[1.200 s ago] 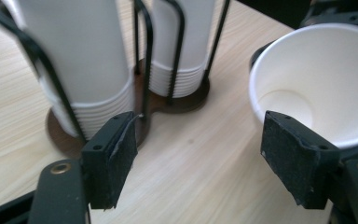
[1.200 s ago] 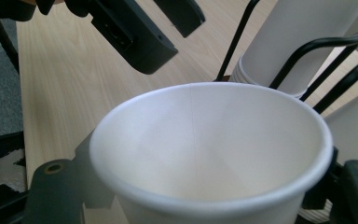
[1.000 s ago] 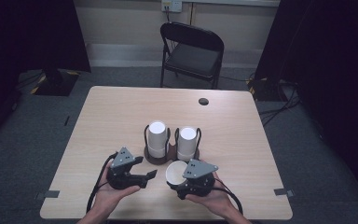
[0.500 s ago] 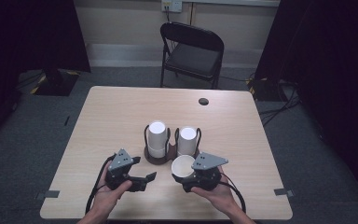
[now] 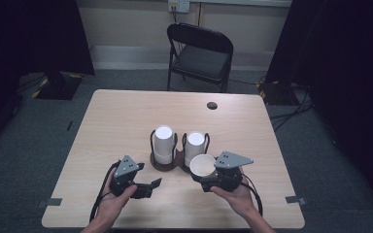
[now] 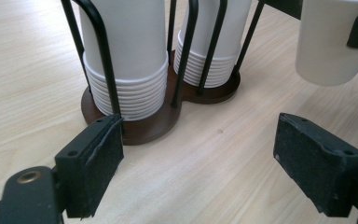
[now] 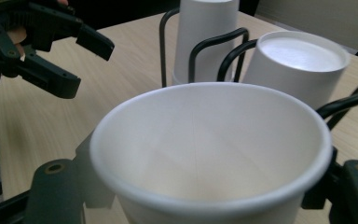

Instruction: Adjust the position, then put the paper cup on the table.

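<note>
Pale table (image 5: 126, 116); right gripper (image 5: 205, 175) grips an upright cup (image 5: 202, 165) just before the rack (image 5: 172, 162); left gripper (image 5: 151, 186) gapes empty, its jaws having just opened.

We count two stacks of white paper cups (image 5: 163, 143), side by side in one wire holder (image 5: 162, 165) near the table's (image 5: 126, 116) middle. One loose cup (image 5: 202, 165) stands apart from them. Two grippers: left gripper (image 5: 148, 187), right gripper (image 5: 206, 180). One folding chair (image 5: 201, 53) stands beyond the far edge.
</note>
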`<state>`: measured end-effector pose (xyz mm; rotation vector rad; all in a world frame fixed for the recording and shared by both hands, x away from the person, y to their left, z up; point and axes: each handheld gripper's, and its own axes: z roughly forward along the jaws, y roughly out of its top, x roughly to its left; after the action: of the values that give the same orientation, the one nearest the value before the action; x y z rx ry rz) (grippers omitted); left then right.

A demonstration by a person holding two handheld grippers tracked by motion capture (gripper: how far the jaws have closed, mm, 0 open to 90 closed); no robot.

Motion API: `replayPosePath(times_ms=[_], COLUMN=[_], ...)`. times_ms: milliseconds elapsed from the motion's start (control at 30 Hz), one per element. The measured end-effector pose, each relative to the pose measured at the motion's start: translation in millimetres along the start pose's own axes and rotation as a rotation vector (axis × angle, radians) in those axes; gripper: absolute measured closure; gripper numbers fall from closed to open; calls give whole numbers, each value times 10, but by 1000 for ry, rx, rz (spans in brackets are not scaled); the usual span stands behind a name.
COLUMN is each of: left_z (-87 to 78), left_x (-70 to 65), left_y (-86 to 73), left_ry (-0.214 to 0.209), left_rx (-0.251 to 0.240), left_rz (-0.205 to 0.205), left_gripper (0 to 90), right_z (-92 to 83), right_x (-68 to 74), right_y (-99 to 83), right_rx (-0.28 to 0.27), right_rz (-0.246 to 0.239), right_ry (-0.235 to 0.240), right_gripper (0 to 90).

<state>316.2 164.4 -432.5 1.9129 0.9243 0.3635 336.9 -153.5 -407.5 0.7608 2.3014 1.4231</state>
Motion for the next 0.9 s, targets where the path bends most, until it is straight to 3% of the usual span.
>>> replayPosePath(times_ms=[433,567,667,900], left_z=[10,-7,-1,27], left_x=[30,11,-16,-12], left_y=[-26,-25,-18,-10], left_ry=[9,18,19,29], left_rx=[-4,-18,-13,-3], left_rz=[-1,25,23,23], left_gripper=[158,158,158,158], right_z=[-238,-284,-358,-346], right_x=[-297,-380,-492,-663], right_y=[92,97,112,94], right_rx=[-68,-69,-80,-76], right_rz=[60,65,87,120], right_ry=[-75,-100,-129,-178], right_gripper=[264,264,264,265])
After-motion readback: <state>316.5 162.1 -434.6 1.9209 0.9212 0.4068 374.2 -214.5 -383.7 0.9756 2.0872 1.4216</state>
